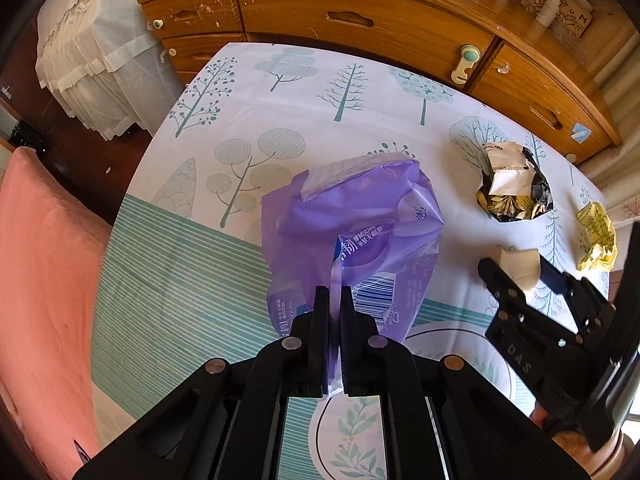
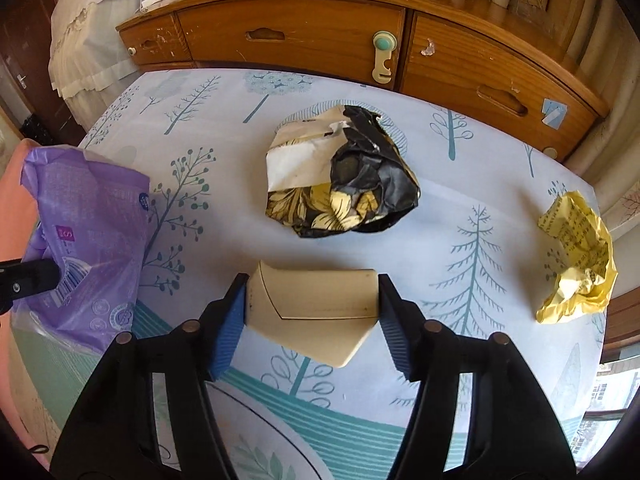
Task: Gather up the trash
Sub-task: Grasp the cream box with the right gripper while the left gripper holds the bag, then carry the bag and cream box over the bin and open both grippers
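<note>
My left gripper [image 1: 335, 294] is shut on the edge of a purple plastic bag [image 1: 352, 236] and holds it up over the table; the bag also shows at the left of the right wrist view [image 2: 84, 236]. My right gripper [image 2: 312, 296] has its blue-padded fingers [image 2: 230, 328] against both ends of a beige cardboard piece [image 2: 316, 312], which also shows in the left wrist view [image 1: 518, 266]. A crumpled black, white and gold wrapper [image 2: 340, 176] lies beyond it. A crumpled yellow paper [image 2: 576, 264] lies at the right edge.
The table has a white cloth [image 2: 460, 208] printed with teal trees. A wooden dresser [image 2: 304, 36] with drawers stands right behind it. A pink cushion [image 1: 44, 280] lies at the left. A lace-covered object [image 1: 92, 60] stands at the far left.
</note>
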The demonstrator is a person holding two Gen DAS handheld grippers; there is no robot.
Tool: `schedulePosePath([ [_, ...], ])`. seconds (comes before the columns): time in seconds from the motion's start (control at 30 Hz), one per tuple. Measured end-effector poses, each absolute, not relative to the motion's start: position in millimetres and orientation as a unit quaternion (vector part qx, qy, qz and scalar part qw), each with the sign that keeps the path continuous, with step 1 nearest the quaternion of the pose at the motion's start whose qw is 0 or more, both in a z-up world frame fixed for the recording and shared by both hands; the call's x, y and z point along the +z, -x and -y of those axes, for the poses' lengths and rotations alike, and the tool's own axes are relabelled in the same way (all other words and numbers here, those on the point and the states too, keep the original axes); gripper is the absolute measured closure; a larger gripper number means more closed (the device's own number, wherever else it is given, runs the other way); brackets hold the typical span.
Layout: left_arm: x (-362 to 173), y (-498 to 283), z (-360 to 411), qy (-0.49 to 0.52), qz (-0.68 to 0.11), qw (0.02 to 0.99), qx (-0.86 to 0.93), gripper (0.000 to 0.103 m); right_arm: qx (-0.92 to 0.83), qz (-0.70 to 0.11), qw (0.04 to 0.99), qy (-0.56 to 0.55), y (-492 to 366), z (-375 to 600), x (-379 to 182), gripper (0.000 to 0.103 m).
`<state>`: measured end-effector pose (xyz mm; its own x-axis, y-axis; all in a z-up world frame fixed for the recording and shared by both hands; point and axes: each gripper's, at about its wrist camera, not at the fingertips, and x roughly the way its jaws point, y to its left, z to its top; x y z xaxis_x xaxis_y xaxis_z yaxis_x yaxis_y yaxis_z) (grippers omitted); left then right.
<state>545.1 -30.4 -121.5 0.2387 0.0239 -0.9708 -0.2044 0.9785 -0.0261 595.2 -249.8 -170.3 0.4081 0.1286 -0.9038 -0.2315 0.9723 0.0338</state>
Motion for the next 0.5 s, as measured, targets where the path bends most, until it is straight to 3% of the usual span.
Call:
schedulePosePath([
  [0.5,-74,-429,20,0.049,-0.579,0.813,0.022,0.099,0.111,-0.517,0.849,-0.012,-452,250,-105,0.044],
])
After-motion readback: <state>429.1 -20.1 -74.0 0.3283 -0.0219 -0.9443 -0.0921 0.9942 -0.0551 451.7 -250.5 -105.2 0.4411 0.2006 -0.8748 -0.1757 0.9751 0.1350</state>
